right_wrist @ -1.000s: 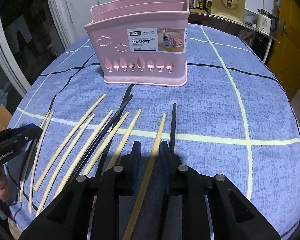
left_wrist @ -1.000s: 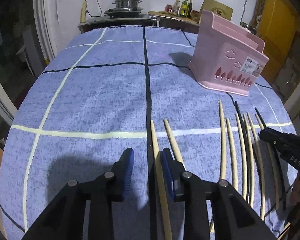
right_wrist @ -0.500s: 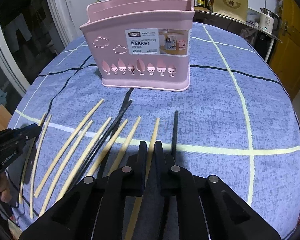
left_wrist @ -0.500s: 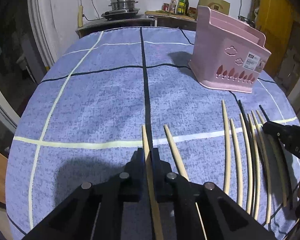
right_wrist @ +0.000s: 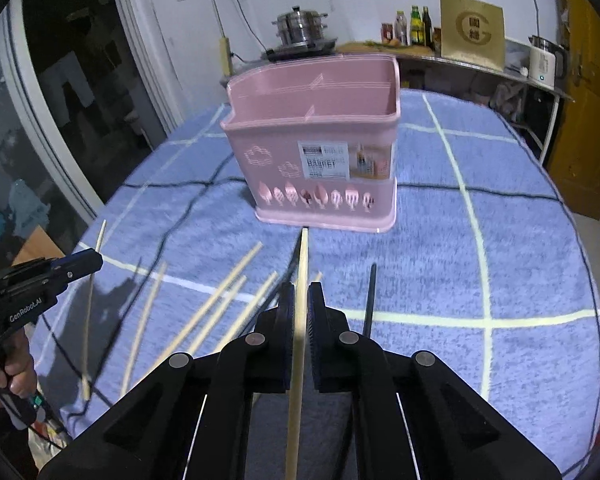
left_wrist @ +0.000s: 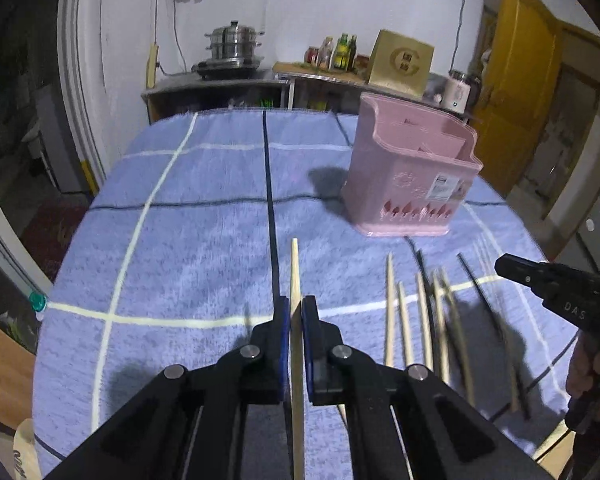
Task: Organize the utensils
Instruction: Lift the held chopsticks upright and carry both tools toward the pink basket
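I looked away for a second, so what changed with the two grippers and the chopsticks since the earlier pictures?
Both grippers closed and rose. The left gripper, open a second ago, now clamps a pale wooden chopstick lifted off the blue checked tablecloth. The right gripper likewise lifted its own pale chopstick. The pink plastic chopstick basket and the loose chopsticks stayed put.

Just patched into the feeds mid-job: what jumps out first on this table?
Each gripper is clamped on one pale chopstick: the left gripper and the right gripper, sticks pointing forward between the pads. Ahead stands the pink chopstick basket on the blue checked tablecloth. Loose pale and black chopsticks lie scattered in front of the basket.
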Tool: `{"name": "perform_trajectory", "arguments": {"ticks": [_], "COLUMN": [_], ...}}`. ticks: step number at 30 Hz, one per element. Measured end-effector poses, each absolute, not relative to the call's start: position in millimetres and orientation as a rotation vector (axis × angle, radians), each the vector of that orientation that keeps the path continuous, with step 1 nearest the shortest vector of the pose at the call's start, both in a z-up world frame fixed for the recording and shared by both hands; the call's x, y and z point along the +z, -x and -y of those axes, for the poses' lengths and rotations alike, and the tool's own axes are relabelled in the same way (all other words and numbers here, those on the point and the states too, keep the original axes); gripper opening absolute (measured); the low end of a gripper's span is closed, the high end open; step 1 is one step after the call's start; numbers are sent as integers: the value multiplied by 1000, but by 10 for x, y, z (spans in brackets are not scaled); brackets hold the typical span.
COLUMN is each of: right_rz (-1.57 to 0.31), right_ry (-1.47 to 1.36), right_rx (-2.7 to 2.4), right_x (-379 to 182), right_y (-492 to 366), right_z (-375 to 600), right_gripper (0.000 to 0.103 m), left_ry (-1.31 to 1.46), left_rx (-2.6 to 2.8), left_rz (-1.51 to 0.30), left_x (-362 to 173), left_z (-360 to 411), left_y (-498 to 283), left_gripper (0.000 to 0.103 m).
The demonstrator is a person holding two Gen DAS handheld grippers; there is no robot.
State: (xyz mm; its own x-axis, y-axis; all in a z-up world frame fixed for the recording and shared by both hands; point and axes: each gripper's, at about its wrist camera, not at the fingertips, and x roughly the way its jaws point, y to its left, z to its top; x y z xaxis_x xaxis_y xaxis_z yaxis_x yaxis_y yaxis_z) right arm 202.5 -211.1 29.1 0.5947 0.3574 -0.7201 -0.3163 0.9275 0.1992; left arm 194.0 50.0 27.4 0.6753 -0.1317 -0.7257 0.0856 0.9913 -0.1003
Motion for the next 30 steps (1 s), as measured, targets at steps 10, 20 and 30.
{"name": "perform_trajectory", "arguments": {"ticks": [10,20,30], "right_rz": [-816,-1020,-1053], "right_ry": [-38,23,83], "right_rx": [419,371,354], "right_x": [502,-229,-312], "right_y": [-1983,-2326,-2447], "right_z": [2158,2082,1925], "right_gripper": [6,12,14], "left_ry": [48,44,38], "left_rx": [-145,-141,-147], "left_rz": [-752,-763,-776], "left_x": [665,658,645], "left_z": [-492,-487,-469], "left_y": [-1831,-1849,-1898], "left_gripper": [6,6,6]}}
